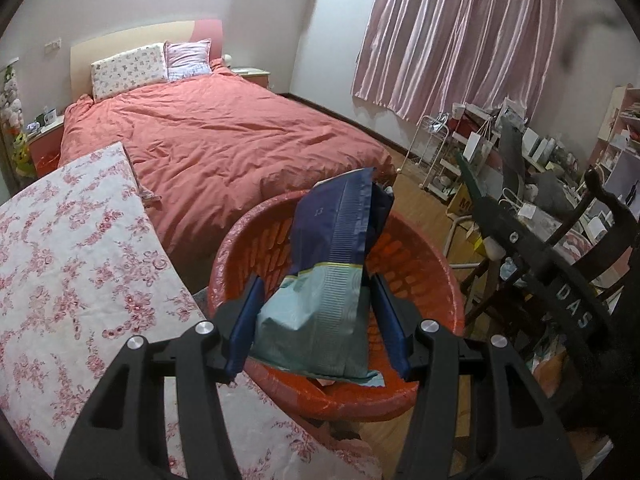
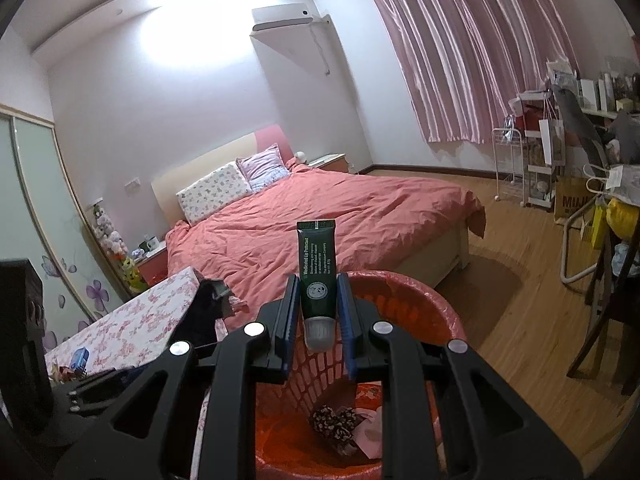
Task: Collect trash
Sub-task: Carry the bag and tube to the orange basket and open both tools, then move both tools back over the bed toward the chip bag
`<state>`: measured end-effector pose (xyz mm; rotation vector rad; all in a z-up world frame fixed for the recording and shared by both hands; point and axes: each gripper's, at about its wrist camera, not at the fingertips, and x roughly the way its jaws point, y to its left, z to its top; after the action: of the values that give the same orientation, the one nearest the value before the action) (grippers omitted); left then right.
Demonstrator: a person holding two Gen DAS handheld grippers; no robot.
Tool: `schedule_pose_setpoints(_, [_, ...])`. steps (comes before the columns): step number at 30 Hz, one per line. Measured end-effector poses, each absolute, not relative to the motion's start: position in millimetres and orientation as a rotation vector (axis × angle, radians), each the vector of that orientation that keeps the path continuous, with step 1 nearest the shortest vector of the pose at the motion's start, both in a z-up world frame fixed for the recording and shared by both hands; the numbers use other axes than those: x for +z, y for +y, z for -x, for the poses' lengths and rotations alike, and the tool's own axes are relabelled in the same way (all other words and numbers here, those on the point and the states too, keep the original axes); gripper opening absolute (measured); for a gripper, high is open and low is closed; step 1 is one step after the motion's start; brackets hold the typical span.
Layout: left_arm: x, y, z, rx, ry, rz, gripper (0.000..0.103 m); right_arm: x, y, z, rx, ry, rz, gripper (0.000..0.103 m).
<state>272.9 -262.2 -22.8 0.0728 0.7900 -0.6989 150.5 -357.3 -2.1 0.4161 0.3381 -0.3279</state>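
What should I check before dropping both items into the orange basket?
1. Left hand-held gripper holds the blue snack bag: ok.
2. Bag over the orange basket: ok.
3. Right hand-held gripper shut on the green tube: ok.
4. Tube over the basket opening: ok, near its rim.
5. Room inside the basket: ok; only a few scraps at the bottom.
6. Bag will drop fully inside: cannot tell; it is large.
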Motion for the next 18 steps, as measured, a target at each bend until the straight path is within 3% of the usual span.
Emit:
schedule_pose_setpoints(4, [-34.8,-265.1,-281.2,-0.682,0.818,-0.076,0.065,-9.1,-366.4,-155.7,-0.314,0.364,-0.457,0.021])
schedule_pose_setpoints(6, [-38.5,-265.2,-282.7,-0.675,0.830,-0.078,0.065,-12.4,-367.4,-156.2,-0.317,0.375,-0.463,0.032])
schedule_pose_setpoints(11, [-43.3,-254.2,-286.8,-0.634,0.841,-0.085,0.067,-13.0,-362.5,-151.3,-0.331,0.381,-0.462,0.047])
schedule_pose_setpoints(18, [-37.1,-212.2,-284.5,-0.549,0.819,-0.095,0.069,-3.2,-345.9,-153.7,-0.320,0.397,-0.428,0.051])
